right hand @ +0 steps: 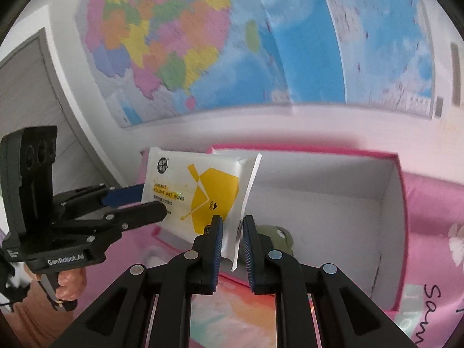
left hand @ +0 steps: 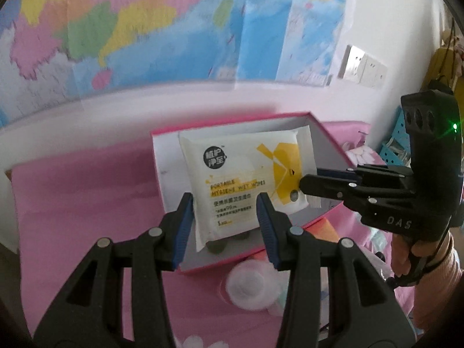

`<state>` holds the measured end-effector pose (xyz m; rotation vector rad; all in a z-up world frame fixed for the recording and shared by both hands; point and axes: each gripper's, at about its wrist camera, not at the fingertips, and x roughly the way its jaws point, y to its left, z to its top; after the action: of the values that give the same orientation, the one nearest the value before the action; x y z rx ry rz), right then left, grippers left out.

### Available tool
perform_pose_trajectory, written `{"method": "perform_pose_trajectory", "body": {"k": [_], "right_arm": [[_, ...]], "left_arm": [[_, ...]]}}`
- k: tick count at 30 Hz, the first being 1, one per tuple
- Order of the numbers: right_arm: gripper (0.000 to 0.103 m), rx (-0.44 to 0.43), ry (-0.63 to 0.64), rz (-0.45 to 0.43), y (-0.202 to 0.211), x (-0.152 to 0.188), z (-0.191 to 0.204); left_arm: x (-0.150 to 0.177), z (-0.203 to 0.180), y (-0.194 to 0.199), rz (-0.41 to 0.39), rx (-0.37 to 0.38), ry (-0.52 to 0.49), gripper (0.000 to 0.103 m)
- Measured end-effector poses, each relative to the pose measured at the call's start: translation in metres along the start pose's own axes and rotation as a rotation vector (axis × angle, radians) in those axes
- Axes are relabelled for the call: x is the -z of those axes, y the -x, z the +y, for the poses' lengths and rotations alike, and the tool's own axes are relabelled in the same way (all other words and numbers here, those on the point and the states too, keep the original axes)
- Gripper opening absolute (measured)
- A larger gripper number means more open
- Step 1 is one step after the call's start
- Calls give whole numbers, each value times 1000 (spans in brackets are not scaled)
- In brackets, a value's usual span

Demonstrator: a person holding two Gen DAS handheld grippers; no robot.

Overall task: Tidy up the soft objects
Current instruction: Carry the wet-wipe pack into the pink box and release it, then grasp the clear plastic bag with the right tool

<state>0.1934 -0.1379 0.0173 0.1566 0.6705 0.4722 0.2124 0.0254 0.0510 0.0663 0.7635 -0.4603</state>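
While held upright over the pink-rimmed, white-lined cardboard box [right hand: 388, 197], the white-and-yellow soft pack of wet wipes [right hand: 200, 191] is gripped at both ends: left gripper [right hand: 145, 200] clamps its left edge, blue pads partly apart across the pack's thickness; right gripper [right hand: 233, 232], jaws narrow, pinches the sealed right-hand seam. Green plush item [right hand: 278, 235] lies inside the box, beneath the pack.

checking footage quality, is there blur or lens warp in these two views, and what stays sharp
Left wrist view: the wall map is smeared by motion blur, the wet wipes pack soft but readable, the left tool crisp. Right wrist view: fisheye bends the map's lower edge, the map is blurred, and the right tool is sharp.
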Motion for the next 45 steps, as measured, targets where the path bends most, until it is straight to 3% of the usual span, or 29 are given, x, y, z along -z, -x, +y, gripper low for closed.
{"method": "perform_pose_trajectory", "body": {"k": [5, 10, 16, 20, 25, 29, 33, 40, 45], "right_arm": [[14, 25, -4, 67, -30, 6, -8], [23, 49, -31, 86, -36, 12, -15], [28, 34, -71, 69, -12, 18, -25], [38, -19, -83, 45, 16, 22, -21], [47, -67, -82, -2, 62, 34, -14], [58, -69, -76, -8, 89, 47, -9], [63, -21, -91, 31, 101, 73, -15], [64, 61, -246, 157, 92, 129, -64], [64, 17, -357, 210, 80, 157, -87]], "left_arm": [[7, 12, -16, 38, -40, 33, 46], [14, 20, 2, -2, -77, 58, 46], [24, 18, 41, -87, -66, 80, 46], [38, 0, 73, -151, -27, 54, 59], [58, -30, 92, -171, 36, 2, 61], [80, -52, 86, -119, 136, -20, 64], [102, -70, 62, -11, 211, -33, 64], [129, -85, 19, 167, 307, 6, 64], [134, -90, 4, 232, 358, 33, 64]]}}
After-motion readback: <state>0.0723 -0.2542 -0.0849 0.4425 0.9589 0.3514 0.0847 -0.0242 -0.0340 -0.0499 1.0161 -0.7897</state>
